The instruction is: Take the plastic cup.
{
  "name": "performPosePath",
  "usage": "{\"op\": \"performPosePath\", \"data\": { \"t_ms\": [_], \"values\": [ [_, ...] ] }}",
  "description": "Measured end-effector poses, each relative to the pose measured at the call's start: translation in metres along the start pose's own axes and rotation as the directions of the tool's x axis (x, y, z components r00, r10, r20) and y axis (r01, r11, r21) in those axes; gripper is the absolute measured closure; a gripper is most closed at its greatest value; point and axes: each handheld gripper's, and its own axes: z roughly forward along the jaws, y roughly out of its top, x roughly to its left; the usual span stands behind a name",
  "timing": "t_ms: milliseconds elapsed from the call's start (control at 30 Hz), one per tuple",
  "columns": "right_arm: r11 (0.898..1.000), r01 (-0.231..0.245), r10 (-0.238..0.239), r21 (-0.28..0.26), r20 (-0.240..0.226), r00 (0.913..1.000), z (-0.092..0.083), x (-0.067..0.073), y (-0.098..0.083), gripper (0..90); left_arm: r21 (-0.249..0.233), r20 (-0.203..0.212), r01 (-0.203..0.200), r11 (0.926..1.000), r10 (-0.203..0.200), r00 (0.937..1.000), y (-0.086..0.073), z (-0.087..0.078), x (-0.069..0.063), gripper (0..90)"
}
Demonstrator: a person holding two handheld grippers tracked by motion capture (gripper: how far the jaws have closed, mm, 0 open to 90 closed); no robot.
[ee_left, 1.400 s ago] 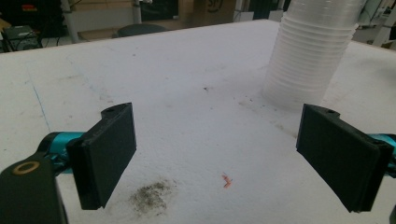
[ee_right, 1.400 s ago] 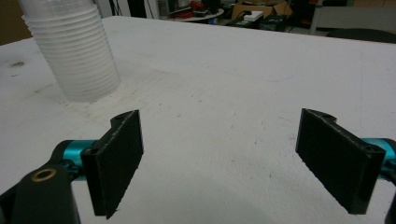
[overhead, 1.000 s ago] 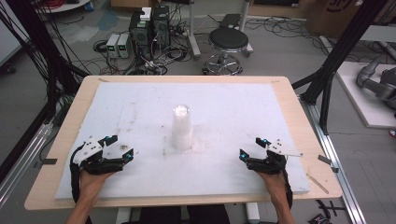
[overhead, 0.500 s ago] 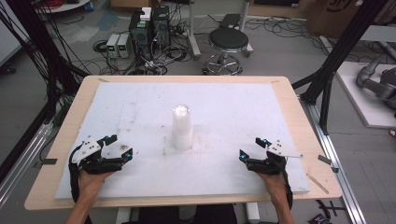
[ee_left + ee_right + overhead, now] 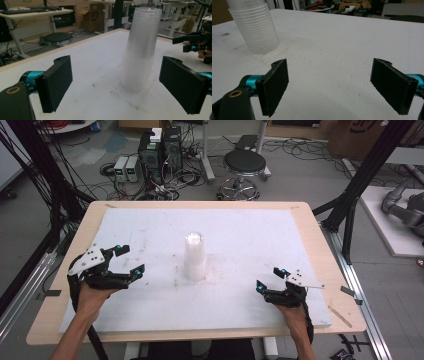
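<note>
Standing upright mid-table between them, a stack of clear plastic cups point(image 5: 194, 256), with left gripper point(image 5: 127, 261) and right gripper point(image 5: 270, 279) both gaping wide, gripping nothing.

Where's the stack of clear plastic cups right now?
In the high view, the stack of clear plastic cups stands upright mid-table on the white mat, between the left gripper and right gripper, touching neither.

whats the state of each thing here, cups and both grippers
stack of cups: upright, nested, standing on the white mat, untouched
left gripper: open, nothing between its fingers, raised off the mat, aimed at the stack
right gripper: open, nothing between its fingers, low over the mat, apart from the stack
white mat: flat on the table, scuffed with dark marks near the stack
</note>
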Motion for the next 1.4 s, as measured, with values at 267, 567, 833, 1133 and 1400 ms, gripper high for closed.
{"op": "performPosePath", "data": {
  "t_ms": [267,567,833,1133,1400],
  "values": [
    [1.000,0.005,-0.005,0.003,0.003,1.0000,0.000,0.000,0.000,15.0,0.018,0.101,-0.063,0.9979,0.061,0.9931,0.036,0.025,-0.002,11.5],
    [1.000,0.006,-0.006,-0.002,0.005,1.0000,0.000,0.001,0.000,15.0,0.050,0.221,-0.142,0.9886,0.127,0.9668,0.067,0.071,-0.006,11.5],
    [1.000,0.006,-0.006,-0.002,0.005,1.0000,0.000,0.000,0.000,15.0,0.078,0.284,-0.161,0.9839,0.132,0.9497,0.078,0.098,-0.011,11.5],
    [1.000,0.006,-0.006,-0.002,0.007,1.0000,0.000,0.001,0.000,15.0,0.184,0.408,-0.237,0.9539,0.145,0.9011,0.088,0.138,-0.017,11.5],
    [1.000,0.006,-0.006,-0.001,0.007,1.0000,0.000,0.001,0.000,15.0,0.267,0.410,-0.278,0.9228,0.153,0.8994,0.085,0.158,-0.019,11.6]
  ]
}}
